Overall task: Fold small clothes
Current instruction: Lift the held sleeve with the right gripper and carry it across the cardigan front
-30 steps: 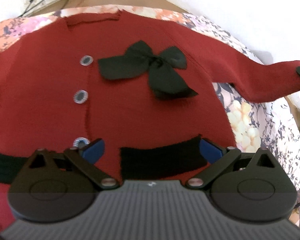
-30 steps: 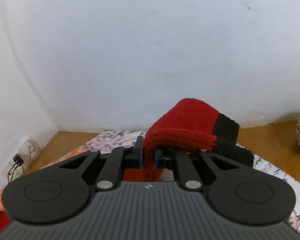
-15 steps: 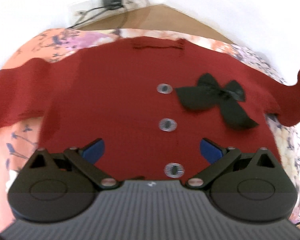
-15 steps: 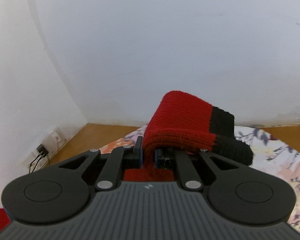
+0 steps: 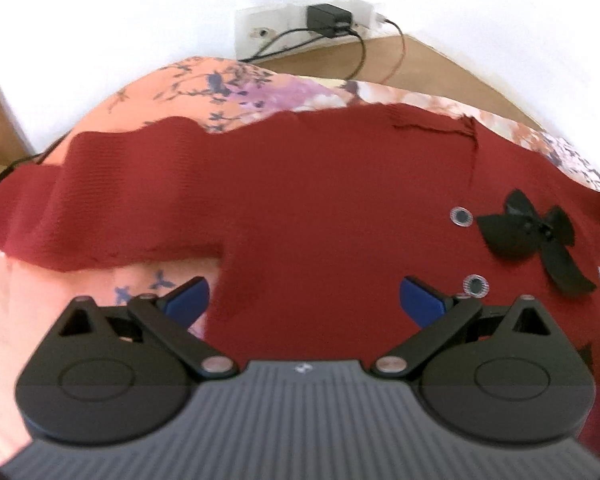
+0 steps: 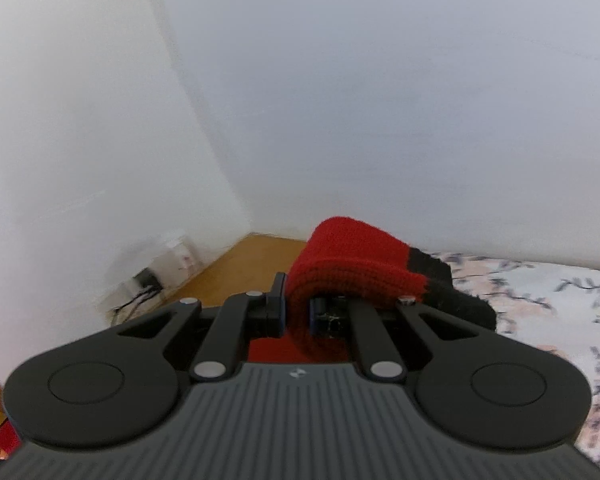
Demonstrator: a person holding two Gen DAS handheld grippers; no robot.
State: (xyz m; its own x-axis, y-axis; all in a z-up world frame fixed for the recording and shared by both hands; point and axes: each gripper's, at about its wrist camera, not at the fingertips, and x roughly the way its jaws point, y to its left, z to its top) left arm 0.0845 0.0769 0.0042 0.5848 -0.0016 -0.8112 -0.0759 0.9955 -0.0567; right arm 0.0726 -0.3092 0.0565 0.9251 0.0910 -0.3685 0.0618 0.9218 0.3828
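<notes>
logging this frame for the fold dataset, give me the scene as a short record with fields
garment: red cardigan, spread front-up
surface: floral bedsheet
trim: black bow, round buttons
left gripper: open, empty, above the cardigan's body near its side edge
right gripper: shut on the sleeve, held up off the sheet
sleeve end: black cuff hangs past the fingers
free sleeve: flat, stretched out sideways
background: wall socket with charger

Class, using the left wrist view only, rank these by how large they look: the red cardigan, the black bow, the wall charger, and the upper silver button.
Largest to smallest, as they look in this view:
1. red cardigan
2. black bow
3. wall charger, though it lies farther away, so its true size is unsure
4. upper silver button
</notes>
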